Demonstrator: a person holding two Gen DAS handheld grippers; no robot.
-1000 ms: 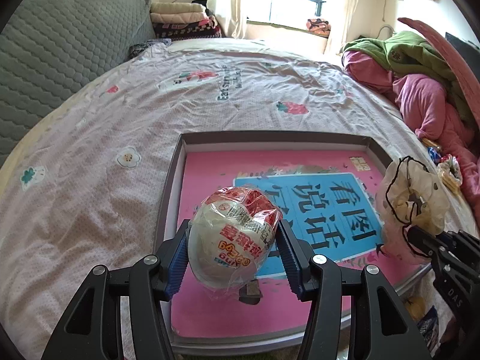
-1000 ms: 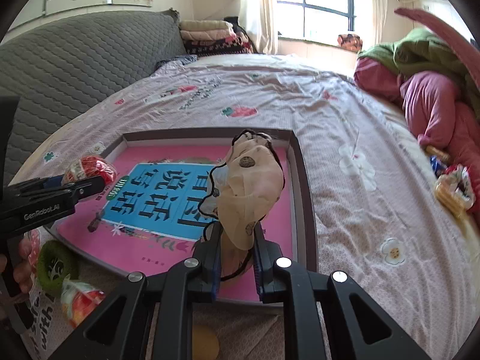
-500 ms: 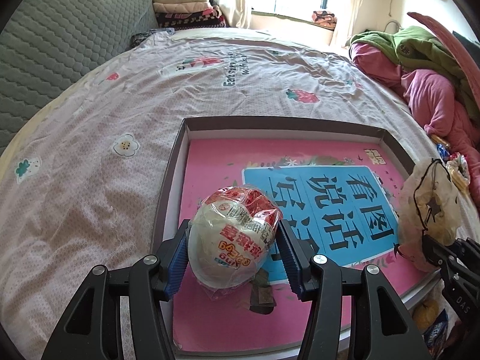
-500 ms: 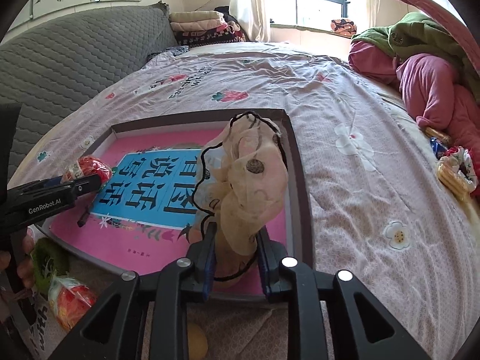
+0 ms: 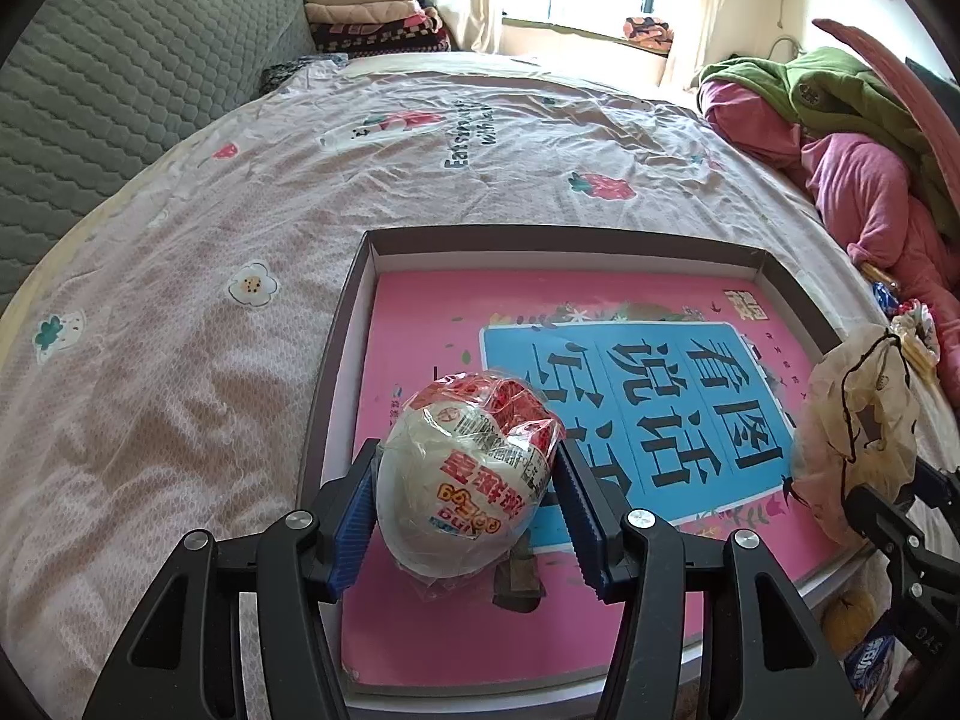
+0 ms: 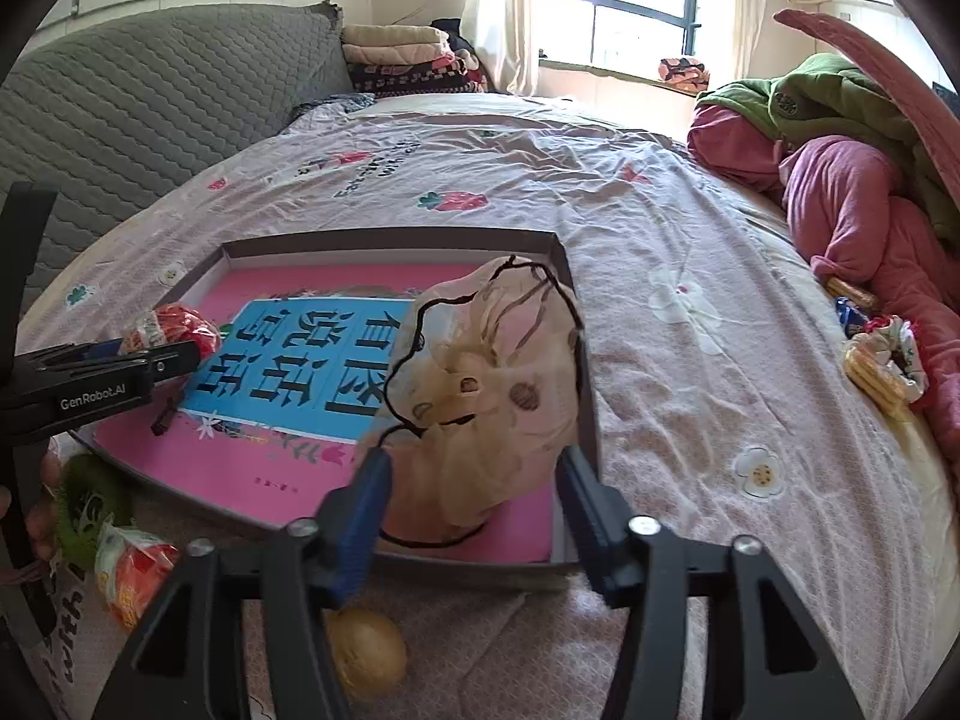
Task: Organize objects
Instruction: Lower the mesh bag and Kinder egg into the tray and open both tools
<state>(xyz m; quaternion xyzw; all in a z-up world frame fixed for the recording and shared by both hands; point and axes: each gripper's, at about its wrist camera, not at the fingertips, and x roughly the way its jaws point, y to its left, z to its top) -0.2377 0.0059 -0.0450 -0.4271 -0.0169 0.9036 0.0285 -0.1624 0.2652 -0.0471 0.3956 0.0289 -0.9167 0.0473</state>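
The left hand-held gripper point(image 5: 468, 507) clamps a plastic-wrapped white-and-red egg point(image 5: 471, 480); the right hand-held gripper point(image 6: 474, 501) gapes around a beige pouch point(image 6: 498, 396).

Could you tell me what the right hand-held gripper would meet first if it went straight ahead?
Most likely the beige drawstring pouch, sitting between the open right hand-held gripper's fingers inside the shallow cardboard box; depth is uncertain.

You face a bed point(image 5: 198, 312) spread with a pale pink sheet point(image 6: 690, 252) printed with strawberries and flowers. On your left a grey quilted headboard point(image 5: 120, 72) runs along it. Beyond the bed's far end a window point(image 6: 636, 0) lets in bright daylight between pale curtains point(image 6: 492, 12). Folded blankets point(image 5: 372, 18) are stacked in the corner beside it. On your right, pink and green bedding point(image 6: 852, 156) lies heaped.
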